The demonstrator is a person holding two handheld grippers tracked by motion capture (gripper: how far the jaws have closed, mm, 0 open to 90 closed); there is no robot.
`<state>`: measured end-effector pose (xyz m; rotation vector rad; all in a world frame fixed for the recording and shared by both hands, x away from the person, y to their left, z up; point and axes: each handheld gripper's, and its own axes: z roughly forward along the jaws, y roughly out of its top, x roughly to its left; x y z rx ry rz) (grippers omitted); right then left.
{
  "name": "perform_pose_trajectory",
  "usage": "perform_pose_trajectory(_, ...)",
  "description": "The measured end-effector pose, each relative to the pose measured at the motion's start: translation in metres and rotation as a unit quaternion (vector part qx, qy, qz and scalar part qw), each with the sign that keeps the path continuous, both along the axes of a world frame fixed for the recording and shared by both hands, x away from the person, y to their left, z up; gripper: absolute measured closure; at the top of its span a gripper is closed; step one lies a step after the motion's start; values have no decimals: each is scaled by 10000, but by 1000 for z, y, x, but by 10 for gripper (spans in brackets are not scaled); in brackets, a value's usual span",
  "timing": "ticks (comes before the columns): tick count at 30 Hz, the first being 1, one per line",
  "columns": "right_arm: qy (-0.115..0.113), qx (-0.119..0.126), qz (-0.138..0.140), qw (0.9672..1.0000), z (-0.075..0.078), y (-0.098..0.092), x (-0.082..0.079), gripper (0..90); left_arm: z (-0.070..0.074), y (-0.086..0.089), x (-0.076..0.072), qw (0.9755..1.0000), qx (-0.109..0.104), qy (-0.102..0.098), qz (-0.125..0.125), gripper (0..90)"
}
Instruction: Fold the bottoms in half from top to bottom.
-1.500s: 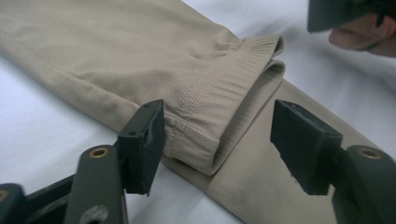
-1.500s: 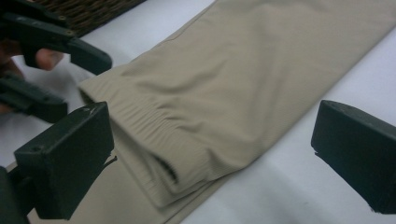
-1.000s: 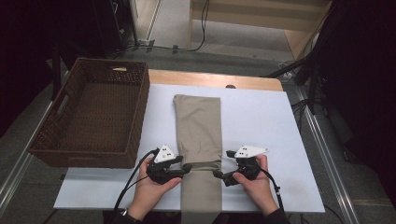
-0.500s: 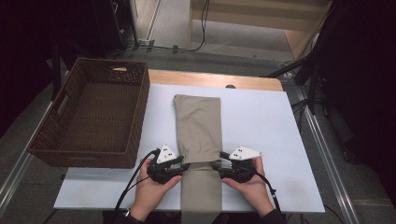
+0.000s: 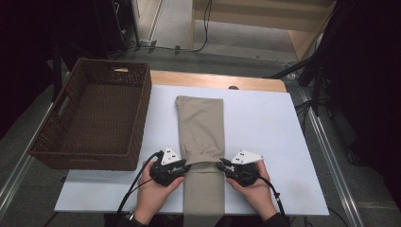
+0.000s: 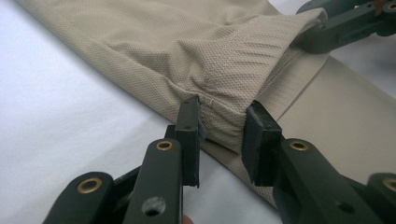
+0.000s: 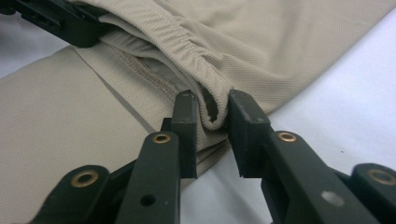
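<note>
A long beige garment (image 5: 201,123) lies folded down the middle of the white table cover (image 5: 265,123), its near end hanging over the front edge. An upper layer ends in a stitched, gathered hem (image 6: 243,60) across the strip. My left gripper (image 5: 188,166) grips that hem's left corner, and in the left gripper view the cloth fills the gap between the pads of the left gripper (image 6: 222,130). My right gripper (image 5: 221,165) pinches the right corner, a fold of hem (image 7: 212,119) squeezed between its pads. Both pairs of jaws have just been closing on the cloth.
A dark wicker basket (image 5: 90,158) stands at the left, its near right corner close to my left hand. Bare white cover (image 5: 269,142) stretches right of the garment. Beyond the table's wooden far edge (image 5: 213,80) are cables and stands on the floor.
Both jaws have narrowed onto the hem corners. The right gripper slid a little leftward to the garment's edge; the left hand stayed put. The hem now bunches slightly between the two grippers.
</note>
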<state>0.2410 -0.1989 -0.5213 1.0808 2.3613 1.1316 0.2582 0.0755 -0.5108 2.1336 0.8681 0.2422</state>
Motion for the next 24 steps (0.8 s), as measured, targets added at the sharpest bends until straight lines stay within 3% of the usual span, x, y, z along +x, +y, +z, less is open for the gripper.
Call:
perform_pose_trajectory(3, 70, 41, -37, 10000, 0, 0, 0, 743, 0, 0, -1, 10000, 14, -52, 10, 744)
perform_pose_trajectory(6, 22, 17, -51, 10000, 0, 0, -1, 776, 0, 1, -2, 9999, -13, -98, -16, 837)
perform_pose_trajectory(17, -48, -32, -85, 9999, 0, 1, -3, 816, 0, 1, -2, 9999, -101, -86, -87, 866)
perform_pose_trajectory(21, -23, 73, -87, 9999, 0, -1, -3, 820, 1, 2, -3, 9998, -148, -103, -130, 866)
perform_pose_trajectory(24, 4, 179, -67, 9998, 1, -3, -3, 822, 2, 5, -3, 9993, -298, -68, -223, 866)
